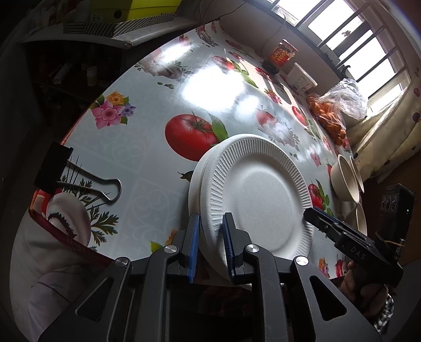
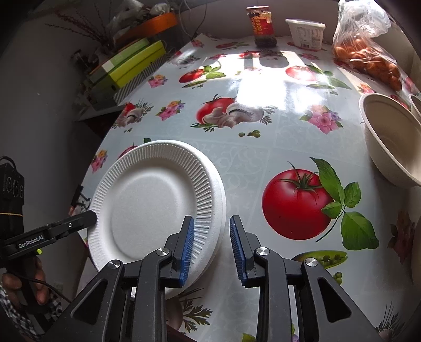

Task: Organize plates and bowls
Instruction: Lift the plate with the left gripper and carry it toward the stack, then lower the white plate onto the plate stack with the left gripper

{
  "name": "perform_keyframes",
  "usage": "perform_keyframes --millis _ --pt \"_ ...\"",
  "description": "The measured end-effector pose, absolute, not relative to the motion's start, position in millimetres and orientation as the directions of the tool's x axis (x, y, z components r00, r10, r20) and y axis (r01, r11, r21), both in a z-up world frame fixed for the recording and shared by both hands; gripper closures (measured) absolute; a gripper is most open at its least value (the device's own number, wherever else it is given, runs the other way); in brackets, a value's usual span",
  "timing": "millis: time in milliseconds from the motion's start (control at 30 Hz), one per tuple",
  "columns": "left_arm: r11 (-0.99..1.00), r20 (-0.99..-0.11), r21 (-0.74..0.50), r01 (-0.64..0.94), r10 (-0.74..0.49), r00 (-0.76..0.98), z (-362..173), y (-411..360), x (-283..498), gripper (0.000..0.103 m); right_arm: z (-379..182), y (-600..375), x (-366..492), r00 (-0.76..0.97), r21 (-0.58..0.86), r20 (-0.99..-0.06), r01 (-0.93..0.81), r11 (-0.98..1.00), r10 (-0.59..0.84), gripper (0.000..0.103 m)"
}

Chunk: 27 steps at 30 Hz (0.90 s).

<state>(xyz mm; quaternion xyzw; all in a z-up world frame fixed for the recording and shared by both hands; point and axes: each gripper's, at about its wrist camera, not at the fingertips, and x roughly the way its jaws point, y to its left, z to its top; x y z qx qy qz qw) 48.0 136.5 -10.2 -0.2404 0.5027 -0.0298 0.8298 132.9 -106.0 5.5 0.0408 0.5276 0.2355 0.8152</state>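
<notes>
Step in hand: the plates are getting stacked, and by the look of it the top foam plate (image 2: 147,200) is just being settled onto the plate beneath (image 1: 196,173), whose rim is peeking out along one side.
Where the plates are sitting: the pair is lying near the table's near edge, on the tablecloth (image 2: 263,147) printed with tomatoes and flowers, a little off-centre to one another.
Left gripper (image 1: 210,246): it is pinching the near rim of the plates, blue pads pressing on the ribbed edge from both sides.
Right gripper (image 2: 211,248): its jaws are standing apart around the plates' right edge, one pad lying on the ribbed rim, the other clear over the cloth; nothing is being squeezed here.
Bowls: a tan bowl (image 2: 389,142) is waiting well off to the right, with a second bowl (image 2: 417,105) showing just behind it.
Clutter at the far edge: a jar (image 2: 261,25), a white tub (image 2: 306,31) and a bag of orange produce (image 2: 368,52) are sitting clear of the action.
Next move, as I'm reading it: the left grip is going to need to let go, the stack wants a nudge to square it up, and then attention is likely turning to the bowls for nesting.
</notes>
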Motion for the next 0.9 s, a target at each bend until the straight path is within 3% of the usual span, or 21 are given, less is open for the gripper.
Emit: perform_keyframes --millis 367,500,900 --pt "0.875 -0.789 -0.454 -0.170 -0.306 0.533 -7.2 139.5 45.3 0.076 4.3 -109.4 131.1 0.334 0.335 -0.833 -0.330 0.883 0.441 0.064" --pt "0.894 -0.790 -0.416 -0.163 -0.267 0.552 -6.0 137.8 45.1 0.067 3.0 -111.1 129.8 0.344 0.338 -0.827 -0.328 0.882 0.445 0.062" --pt "0.924 -0.808 -0.346 -0.164 -0.205 0.552 -11.8 135.6 45.2 0.066 -1.3 -110.6 122.1 0.339 0.358 -0.817 -0.335 0.872 0.466 0.061"
